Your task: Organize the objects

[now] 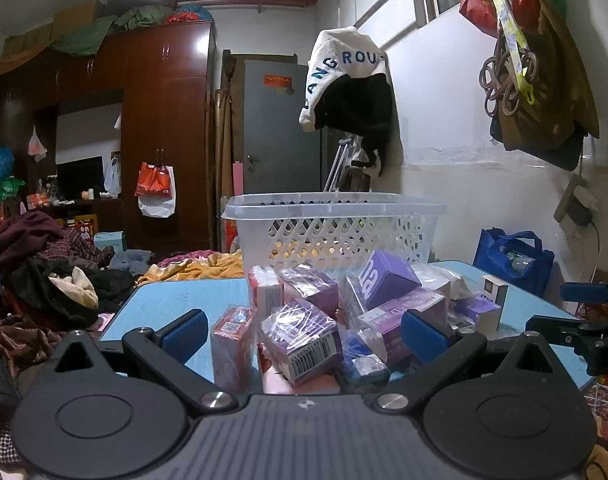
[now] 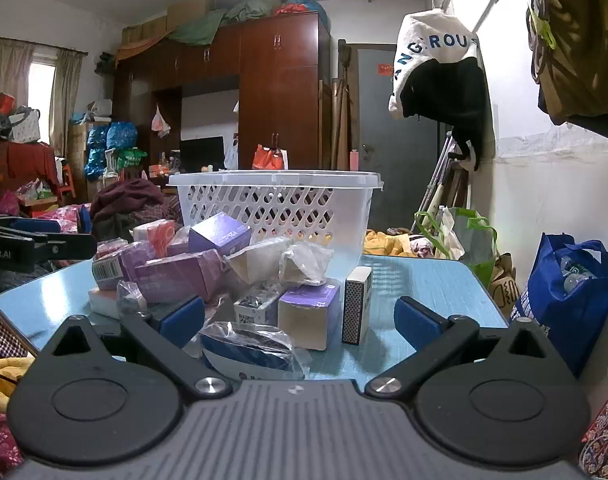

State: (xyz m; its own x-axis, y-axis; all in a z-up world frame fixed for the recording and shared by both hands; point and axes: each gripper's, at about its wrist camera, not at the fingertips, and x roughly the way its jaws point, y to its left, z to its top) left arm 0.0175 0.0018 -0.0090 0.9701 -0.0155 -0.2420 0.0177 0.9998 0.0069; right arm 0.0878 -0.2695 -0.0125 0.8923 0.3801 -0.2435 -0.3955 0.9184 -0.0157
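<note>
Left wrist view: left gripper gapes wide and empty; wrapped purple box lies between its fingers, white basket beyond. Film looks slippery; grip the stiff flat sides.

Right wrist view: right gripper wide, empty; light cardboard box stands between its fingers.

A blue table is holding a white basket and a pile of small boxes in front of it.
</note>
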